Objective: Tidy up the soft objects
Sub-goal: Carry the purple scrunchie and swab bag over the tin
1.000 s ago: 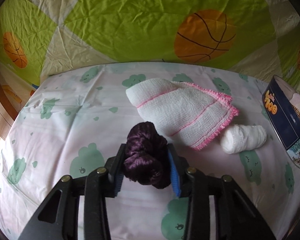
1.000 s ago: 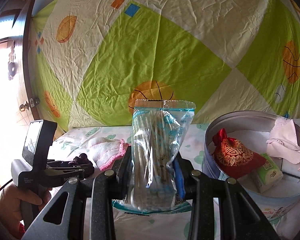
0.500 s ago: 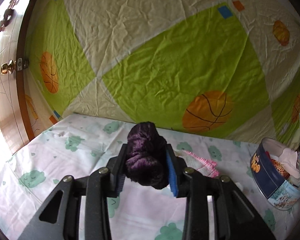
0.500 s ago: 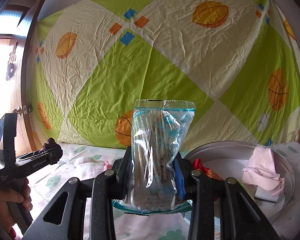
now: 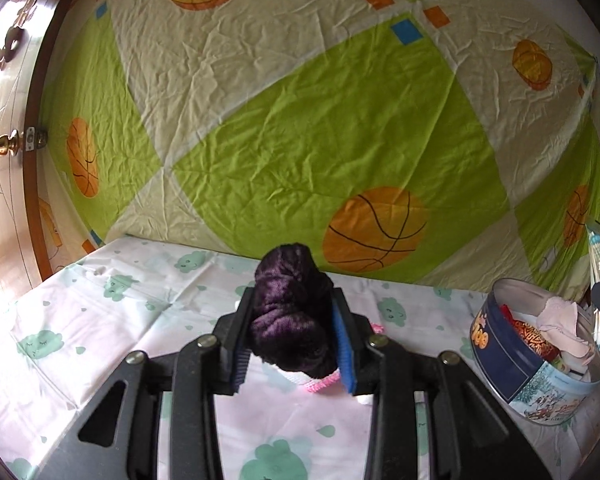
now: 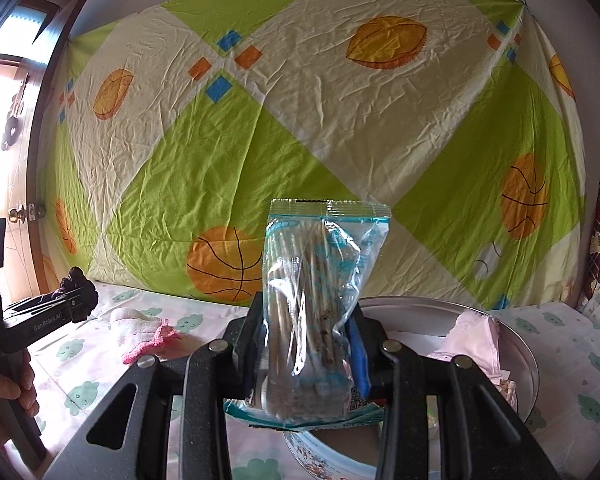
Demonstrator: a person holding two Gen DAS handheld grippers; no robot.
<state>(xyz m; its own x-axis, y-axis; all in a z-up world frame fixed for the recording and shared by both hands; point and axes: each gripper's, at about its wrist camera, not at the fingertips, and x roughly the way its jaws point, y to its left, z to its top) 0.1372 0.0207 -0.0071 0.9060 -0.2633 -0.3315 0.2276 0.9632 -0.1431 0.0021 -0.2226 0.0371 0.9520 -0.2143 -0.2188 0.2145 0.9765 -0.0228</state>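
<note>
Behind everything, a green-and-cream basketball-print sheet [image 5: 300,140] filled the upper frame. Lower right stood a round blue printed tin [image 5: 536,360]. Centre frame, the left gripper [image 5: 294,340] was clamped on a dark purple velvet scrunchie [image 5: 290,320], and the right gripper [image 6: 306,344] pinched a clear plastic packet of cotton swabs [image 6: 320,300].

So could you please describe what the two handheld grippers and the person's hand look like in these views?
Both the left gripper and the right gripper have matte black, speckled linkage arms with silver pivot bolts and triangular cutouts, ending in black fingers faced with ribbed blue pads. From the side, the left gripper bears white "GenRoboAI" lettering. The bare left hand grips its black handle; no sleeve or cable shows.
</note>
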